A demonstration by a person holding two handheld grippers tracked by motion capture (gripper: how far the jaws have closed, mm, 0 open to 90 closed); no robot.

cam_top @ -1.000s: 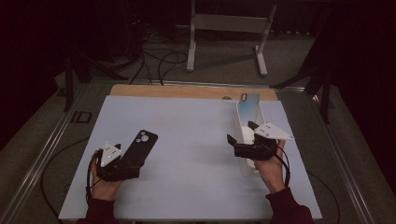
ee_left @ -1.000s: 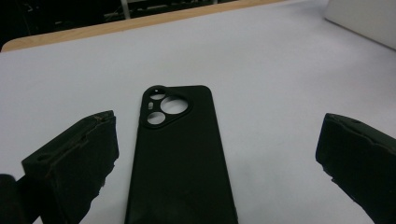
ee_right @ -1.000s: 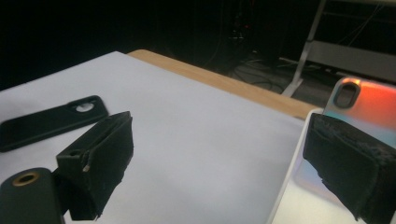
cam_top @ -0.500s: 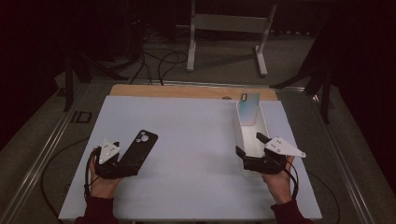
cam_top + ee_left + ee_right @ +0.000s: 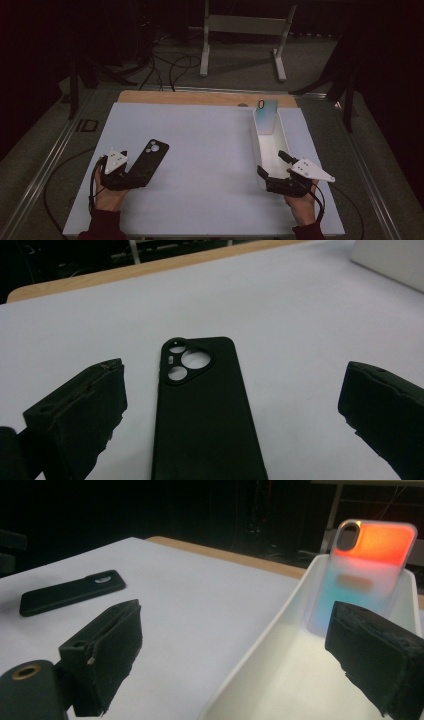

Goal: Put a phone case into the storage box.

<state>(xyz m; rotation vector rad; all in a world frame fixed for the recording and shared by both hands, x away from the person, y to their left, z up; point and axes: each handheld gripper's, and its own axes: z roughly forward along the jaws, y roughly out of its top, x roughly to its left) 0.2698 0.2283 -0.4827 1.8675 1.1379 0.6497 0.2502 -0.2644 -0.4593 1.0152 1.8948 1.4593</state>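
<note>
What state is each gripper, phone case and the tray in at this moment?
Left gripper: open, jaws either side of the black phone case.
Right gripper: open, at the tray's near end, holding nothing.
Black phone case: flat on the table, camera cutout up.
Iridescent phone case: leaning upright against the tray's far end.
White tray: upright, holding the iridescent case.

Light falls from above onto the white table top (image 5: 210, 150), which reads bright and even, while the floor and stands around it sink into near-black. The high view is soft and a little grainy, with weak shadows under the hands. In the left gripper view the black phone case (image 5: 202, 410) is fairly sharp but shows little surface detail; the near jaws are blurred. In the right gripper view the iridescent phone case (image 5: 367, 575) glows orange and teal, slightly hazy, and the white tray (image 5: 300, 650) looks washed out.
</note>
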